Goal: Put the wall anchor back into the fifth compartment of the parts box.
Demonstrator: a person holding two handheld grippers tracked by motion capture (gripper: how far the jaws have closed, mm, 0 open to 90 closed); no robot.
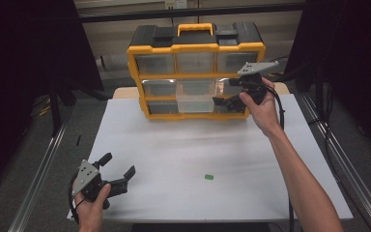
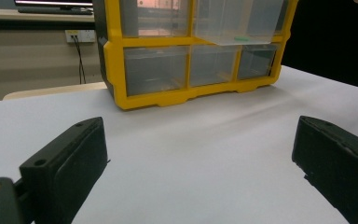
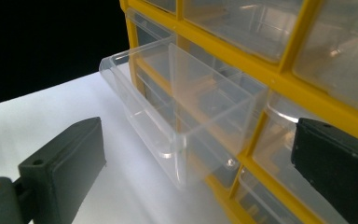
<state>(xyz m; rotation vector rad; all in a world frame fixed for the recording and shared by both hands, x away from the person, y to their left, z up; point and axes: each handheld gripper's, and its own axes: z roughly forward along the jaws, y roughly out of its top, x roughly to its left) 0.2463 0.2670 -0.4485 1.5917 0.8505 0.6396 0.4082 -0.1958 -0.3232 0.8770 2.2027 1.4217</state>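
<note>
Organizer [image 1: 196, 71] w/ 9 drawers, 1 drawer [image 3: 182, 116] pulled out; 2 tools open.

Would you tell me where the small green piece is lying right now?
In the high view, the small green piece lies on the white table, right of the open left claw and well before the yellow organizer.
</note>
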